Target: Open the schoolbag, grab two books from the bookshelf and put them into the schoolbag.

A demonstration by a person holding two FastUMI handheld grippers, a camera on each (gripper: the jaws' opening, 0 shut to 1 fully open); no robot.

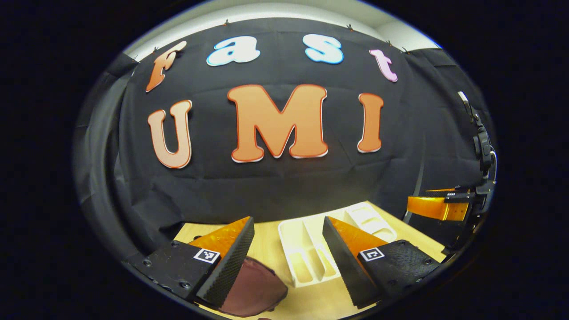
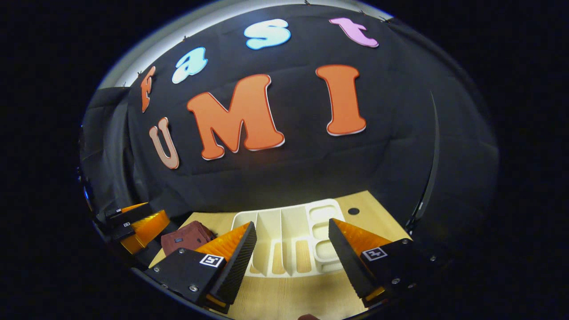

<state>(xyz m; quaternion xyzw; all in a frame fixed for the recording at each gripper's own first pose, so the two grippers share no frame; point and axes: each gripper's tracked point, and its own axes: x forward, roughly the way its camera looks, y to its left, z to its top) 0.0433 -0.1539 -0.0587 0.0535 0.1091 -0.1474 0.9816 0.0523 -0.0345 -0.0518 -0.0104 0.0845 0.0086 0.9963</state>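
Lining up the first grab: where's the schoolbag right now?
In the right gripper view, the dark red schoolbag lies low left on the wooden table, left of the white bookshelf.

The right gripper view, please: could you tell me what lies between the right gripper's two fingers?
In the right gripper view, the white plastic compartmented bookshelf tray lies on the light wooden table in the gap of the open right gripper.
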